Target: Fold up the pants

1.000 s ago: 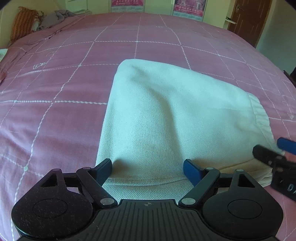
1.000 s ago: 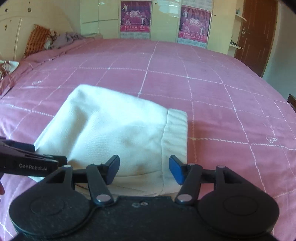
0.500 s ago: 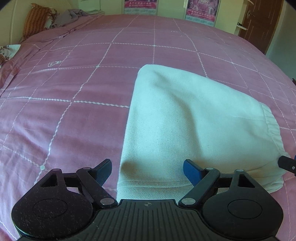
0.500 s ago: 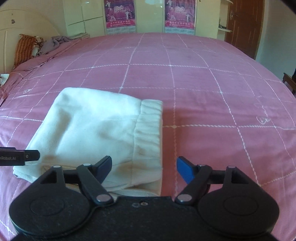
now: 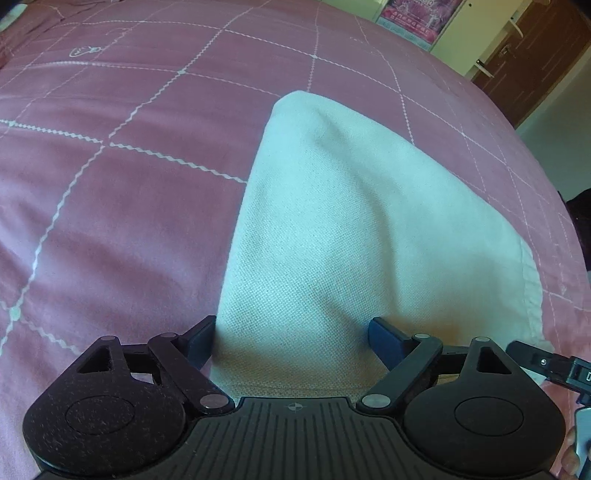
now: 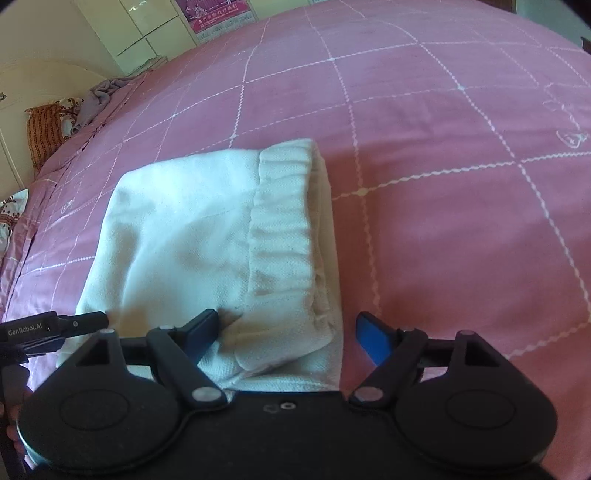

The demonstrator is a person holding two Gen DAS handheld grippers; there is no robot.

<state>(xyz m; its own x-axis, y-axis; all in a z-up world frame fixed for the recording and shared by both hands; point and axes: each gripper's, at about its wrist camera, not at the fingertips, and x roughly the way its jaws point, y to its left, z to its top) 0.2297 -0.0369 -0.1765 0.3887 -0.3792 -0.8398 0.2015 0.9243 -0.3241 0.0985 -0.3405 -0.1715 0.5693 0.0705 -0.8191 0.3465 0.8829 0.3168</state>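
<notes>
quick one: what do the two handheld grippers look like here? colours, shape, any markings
Both are matte black plastic. The left gripper has two rounded lobes, silver pivot pins on scissor links, a ribbed centre plate with a small crosshair mark, and one black and one blue finger pad. The right gripper has the same build with a smooth centre plate. "GenRobot.AI" is printed in white on the left one's side, seen from the right wrist.

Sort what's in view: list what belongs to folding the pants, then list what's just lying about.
Job:
white pants
left tool, open
right tool, opening over the waistband
pink bedspread

Lying about:
striped pillow
grey cloth
posters
door
</notes>
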